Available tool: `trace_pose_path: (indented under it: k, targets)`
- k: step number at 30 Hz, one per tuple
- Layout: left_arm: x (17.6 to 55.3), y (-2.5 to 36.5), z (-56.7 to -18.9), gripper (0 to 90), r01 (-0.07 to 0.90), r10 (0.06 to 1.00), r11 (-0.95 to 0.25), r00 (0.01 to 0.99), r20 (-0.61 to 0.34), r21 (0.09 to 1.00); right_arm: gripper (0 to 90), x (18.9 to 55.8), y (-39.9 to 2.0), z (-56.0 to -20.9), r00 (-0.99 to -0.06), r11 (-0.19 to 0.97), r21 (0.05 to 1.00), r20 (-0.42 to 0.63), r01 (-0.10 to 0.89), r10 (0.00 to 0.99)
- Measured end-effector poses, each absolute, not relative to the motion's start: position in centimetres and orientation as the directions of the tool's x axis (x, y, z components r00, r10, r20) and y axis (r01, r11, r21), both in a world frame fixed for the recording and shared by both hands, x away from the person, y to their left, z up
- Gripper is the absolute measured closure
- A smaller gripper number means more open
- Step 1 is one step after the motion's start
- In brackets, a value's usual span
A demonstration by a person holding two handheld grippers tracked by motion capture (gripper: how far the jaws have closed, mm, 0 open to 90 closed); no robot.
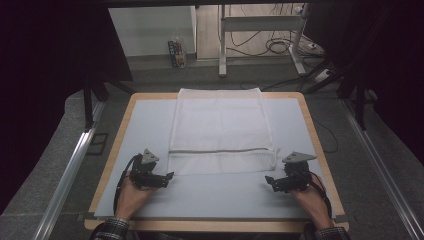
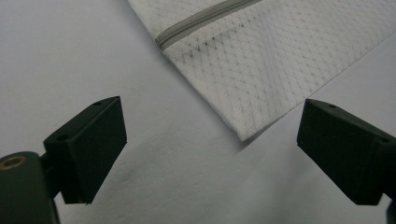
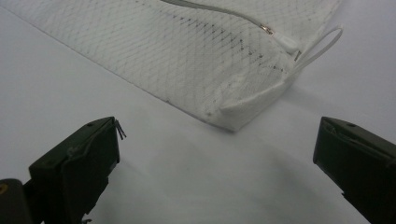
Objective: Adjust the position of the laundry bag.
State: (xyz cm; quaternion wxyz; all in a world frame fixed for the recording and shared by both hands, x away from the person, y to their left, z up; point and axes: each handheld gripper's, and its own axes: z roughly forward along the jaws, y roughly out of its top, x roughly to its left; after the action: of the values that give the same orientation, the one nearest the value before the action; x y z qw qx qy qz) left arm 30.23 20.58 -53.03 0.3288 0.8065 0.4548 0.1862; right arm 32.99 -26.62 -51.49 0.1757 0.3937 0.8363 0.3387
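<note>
White mesh, that is what the laundry bag (image 1: 220, 127) is made of, and it lies flat in the middle of the pale grey table (image 1: 150, 125), its far end reaching the table's far edge and its near end toward the person. A grey zipper (image 1: 222, 150) runs across it close to that near end. In the right gripper view the zipper pull (image 3: 268, 29) sits near the bag's corner, with a thin white loop (image 3: 322, 44) lying on the table beside it.

The left gripper (image 1: 169, 176) rests low over the table just off the bag's near left corner, close to it but apart. In the left gripper view its jaws stand wide, nothing between the pads but bare table, and the bag's corner (image 2: 243, 133) lies a little ahead of them, nearer the right-hand jaw.

The right gripper (image 1: 269, 181) sits the same way off the near right corner, also close and apart. In the right gripper view its jaws are spread wide too, holding nothing, and the slightly folded corner (image 3: 233, 119) of the bag lies ahead of the gap between them.

Both hands (image 1: 131, 196) rest at the near edge, the bag's near hem running between the two tools.
</note>
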Motion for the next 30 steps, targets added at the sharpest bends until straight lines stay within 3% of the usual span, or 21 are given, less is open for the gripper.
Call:
trace_pose_path:
  k: [16,21,22,23,30]
  targets:
    - [31.7,20.0,-52.8,20.4,0.586,0.859,-0.368,0.511,0.023,0.722,3.0,34.7,-26.4,-50.8,-0.596,0.387,0.719,0.047,0.577,0.802]
    - [32.2,20.3,-52.8,24.6,0.585,0.865,-0.349,0.501,0.012,0.732,16.1,35.2,-26.6,-50.4,-0.57,0.383,0.71,0.03,0.59,0.821]
    - [32.4,20.5,-52.8,27.9,0.586,0.867,-0.34,0.499,0.003,0.736,22.3,35.4,-26.7,-50.2,-0.563,0.391,0.71,0.01,0.585,0.826]
    - [32.4,20.5,-52.8,28.7,0.586,0.867,-0.34,0.499,0.003,0.736,22.3,35.4,-26.7,-50.2,-0.563,0.391,0.71,0.01,0.585,0.826]
    - [33.9,20.4,-52.9,42.7,0.586,0.871,-0.332,0.49,0.002,0.739,51.7,36.4,-26.7,-49.8,-0.552,0.402,0.715,-0.028,0.571,0.833]
